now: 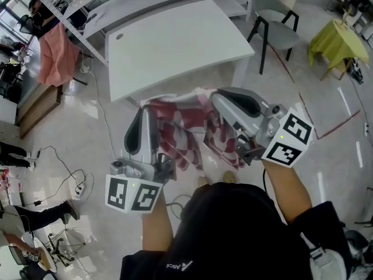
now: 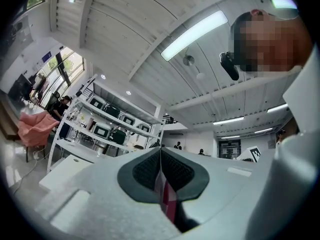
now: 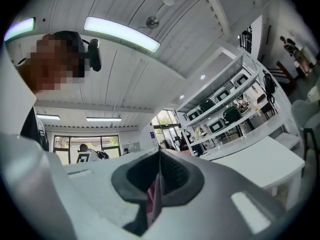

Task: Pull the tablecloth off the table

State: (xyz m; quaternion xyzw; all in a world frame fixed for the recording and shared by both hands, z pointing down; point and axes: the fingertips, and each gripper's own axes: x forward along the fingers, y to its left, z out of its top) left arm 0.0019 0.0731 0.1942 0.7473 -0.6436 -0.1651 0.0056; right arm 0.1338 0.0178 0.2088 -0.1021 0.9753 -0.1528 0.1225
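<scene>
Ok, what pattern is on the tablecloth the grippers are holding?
Red and white checks; the tablecloth shows best in the head view.

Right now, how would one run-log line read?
left gripper: shut on red-and-white checked fabric tablecloth | right gripper: shut on tablecloth | tablecloth: off white table

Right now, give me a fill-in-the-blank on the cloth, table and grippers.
The cloth is checked red and ___. The left gripper and right gripper are both ___ on it. The table has ___ cloth on its top.
Missing: white; shut; no.
</scene>
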